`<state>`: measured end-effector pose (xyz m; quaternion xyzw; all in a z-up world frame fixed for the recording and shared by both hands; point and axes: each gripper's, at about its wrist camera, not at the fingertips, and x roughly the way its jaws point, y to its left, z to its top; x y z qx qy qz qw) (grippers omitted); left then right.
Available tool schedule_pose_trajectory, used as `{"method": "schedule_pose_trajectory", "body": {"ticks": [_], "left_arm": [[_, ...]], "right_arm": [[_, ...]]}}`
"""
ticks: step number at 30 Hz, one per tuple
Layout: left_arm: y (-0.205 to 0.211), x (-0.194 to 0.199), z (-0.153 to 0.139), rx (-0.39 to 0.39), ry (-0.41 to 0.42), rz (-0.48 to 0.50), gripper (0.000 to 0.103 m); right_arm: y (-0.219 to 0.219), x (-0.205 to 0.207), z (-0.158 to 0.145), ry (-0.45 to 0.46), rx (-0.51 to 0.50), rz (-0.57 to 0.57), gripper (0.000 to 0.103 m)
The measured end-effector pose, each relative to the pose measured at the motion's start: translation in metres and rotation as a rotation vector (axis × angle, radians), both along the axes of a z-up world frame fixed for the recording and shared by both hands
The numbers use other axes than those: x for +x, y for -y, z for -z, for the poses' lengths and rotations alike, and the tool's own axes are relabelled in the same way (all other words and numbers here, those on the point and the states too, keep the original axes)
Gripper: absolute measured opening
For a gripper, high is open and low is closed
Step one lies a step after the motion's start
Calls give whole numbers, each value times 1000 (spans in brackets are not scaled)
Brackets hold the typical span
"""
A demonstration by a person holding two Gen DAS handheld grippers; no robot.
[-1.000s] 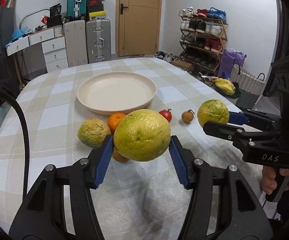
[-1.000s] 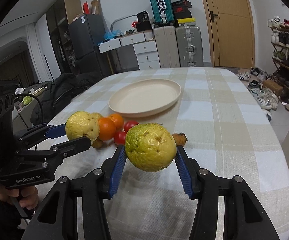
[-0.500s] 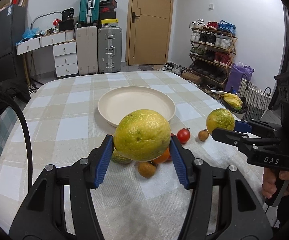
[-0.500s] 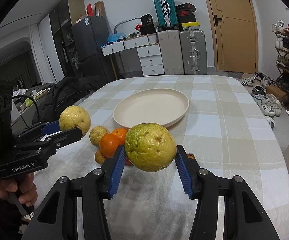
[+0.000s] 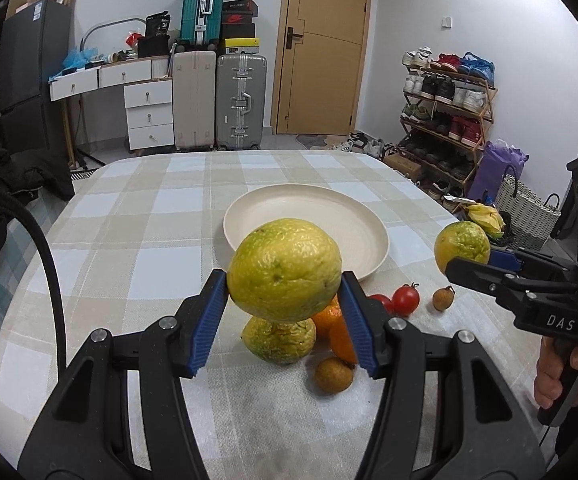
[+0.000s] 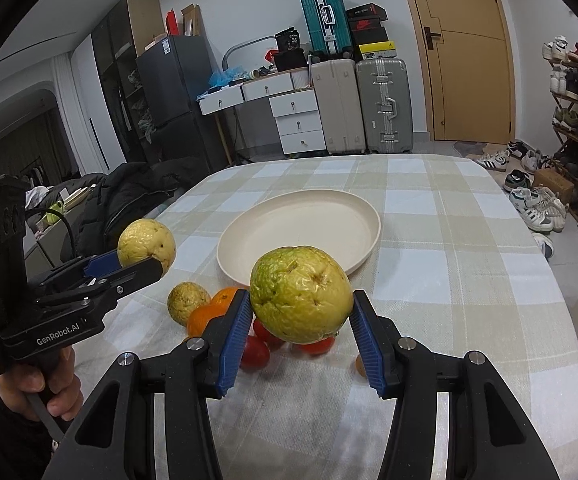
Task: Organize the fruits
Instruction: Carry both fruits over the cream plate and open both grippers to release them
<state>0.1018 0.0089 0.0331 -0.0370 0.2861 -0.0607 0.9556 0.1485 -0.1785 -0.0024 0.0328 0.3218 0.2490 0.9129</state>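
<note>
Both grippers, left [image 5: 283, 320] and right [image 6: 299, 340], clenched on yellow-green citrus, lifted for the empty plate [image 5: 365, 216] at 12 o'clock.

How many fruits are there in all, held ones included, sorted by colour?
Yellow-green fruits: 3
Oranges: 2
Red tomatoes: 3, as far as I can tell, since they are partly hidden
Small brown fruits: 2
Total: 10
</note>
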Motion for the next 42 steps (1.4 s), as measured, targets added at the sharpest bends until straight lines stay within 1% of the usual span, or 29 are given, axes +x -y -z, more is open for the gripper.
{"method": "schedule_pose_trajectory", "body": {"ticks": [16,23,35,42], "left_arm": [[9,48,18,11,-24,-15,54],[15,68,23,27,-29,-25,54],[16,90,33,18,-43,-51,54],[9,106,37,11,-59,-69,54]], "right_arm": [[-27,37,9,-36,-20,-16,51],[-32,55,16,-61,-19,-7,51],[-35,85,28,-116,-15,17,51],[-39,93,30,-123,-27,23,51]]}}
